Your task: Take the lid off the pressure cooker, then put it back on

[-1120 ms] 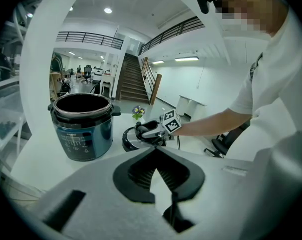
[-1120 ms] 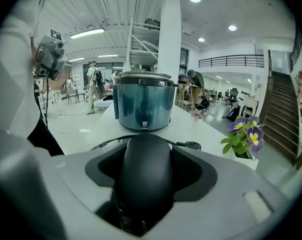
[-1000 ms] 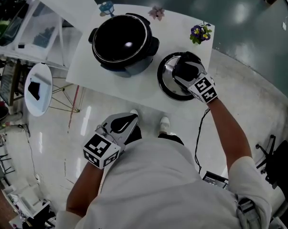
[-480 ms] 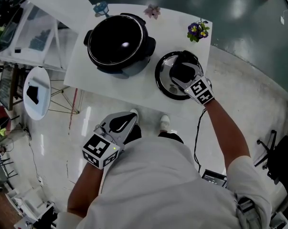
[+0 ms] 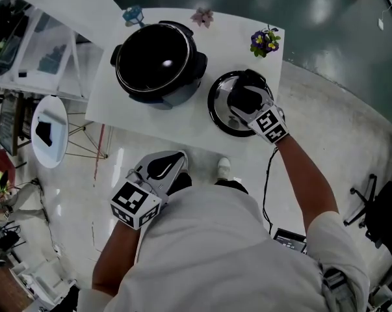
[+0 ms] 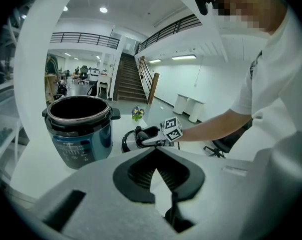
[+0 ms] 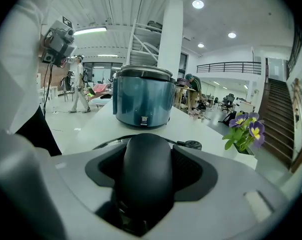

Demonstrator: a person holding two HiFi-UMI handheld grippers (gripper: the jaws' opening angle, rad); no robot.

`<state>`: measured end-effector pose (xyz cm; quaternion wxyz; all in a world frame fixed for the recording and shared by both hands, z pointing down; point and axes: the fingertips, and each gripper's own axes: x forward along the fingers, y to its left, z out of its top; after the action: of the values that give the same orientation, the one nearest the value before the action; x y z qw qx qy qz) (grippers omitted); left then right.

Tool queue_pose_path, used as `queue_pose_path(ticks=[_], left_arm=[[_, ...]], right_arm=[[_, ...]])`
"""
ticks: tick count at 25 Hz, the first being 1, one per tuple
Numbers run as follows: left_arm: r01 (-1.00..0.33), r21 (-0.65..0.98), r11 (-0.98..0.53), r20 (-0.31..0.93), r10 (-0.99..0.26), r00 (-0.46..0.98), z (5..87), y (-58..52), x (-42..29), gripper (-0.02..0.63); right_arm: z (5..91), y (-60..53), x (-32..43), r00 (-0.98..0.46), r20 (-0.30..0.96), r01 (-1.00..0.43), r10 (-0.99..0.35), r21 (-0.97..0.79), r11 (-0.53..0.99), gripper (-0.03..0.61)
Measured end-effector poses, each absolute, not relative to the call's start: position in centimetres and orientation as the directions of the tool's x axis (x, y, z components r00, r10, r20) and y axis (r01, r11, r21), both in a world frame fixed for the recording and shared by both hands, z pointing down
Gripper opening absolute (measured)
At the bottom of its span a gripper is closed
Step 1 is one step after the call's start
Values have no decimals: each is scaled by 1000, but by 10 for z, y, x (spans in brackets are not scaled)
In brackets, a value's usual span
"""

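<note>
The open dark-blue pressure cooker (image 5: 158, 60) stands on the white table (image 5: 189, 125), its pot showing black inside. It also stands at the left of the left gripper view (image 6: 79, 131) and straight ahead in the right gripper view (image 7: 143, 101). To its right the round lid (image 5: 220, 112) lies flat on the table. My right gripper (image 5: 248, 99) is shut on the lid's black handle (image 7: 143, 179), which fills the space between its jaws. My left gripper (image 5: 162, 168) hangs shut and empty off the table, close to my body.
A pot of purple flowers (image 5: 264, 42) stands at the table's far right corner. A pink flower (image 5: 203, 16) and a small blue ornament (image 5: 132, 13) sit on the far edge. A round white side table (image 5: 51, 130) is on the floor at left, shelving beyond it.
The whole view has drifted slightly, so the table sits a little further left and up. The right gripper stays on the lid's handle and the lid still lies on the table.
</note>
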<state>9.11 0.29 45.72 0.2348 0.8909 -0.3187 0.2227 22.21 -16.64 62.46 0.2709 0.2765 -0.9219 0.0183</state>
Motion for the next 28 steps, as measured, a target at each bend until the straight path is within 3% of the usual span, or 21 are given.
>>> queue_pose_path(ticks=[9, 15, 28], left_arm=[[-668, 274, -692, 547, -460, 700, 456, -1, 93, 6], [-657, 277, -701, 544, -449, 708, 457, 0, 97, 6], [-617, 276, -737, 523, -423, 740, 453, 5, 116, 6]], right_arm=[[625, -168, 222, -703, 510, -517, -496, 113, 848, 298], [613, -165, 225, -716, 488, -523, -499, 98, 847, 357], [561, -152, 242, -727, 437, -516, -529, 160, 841, 360]])
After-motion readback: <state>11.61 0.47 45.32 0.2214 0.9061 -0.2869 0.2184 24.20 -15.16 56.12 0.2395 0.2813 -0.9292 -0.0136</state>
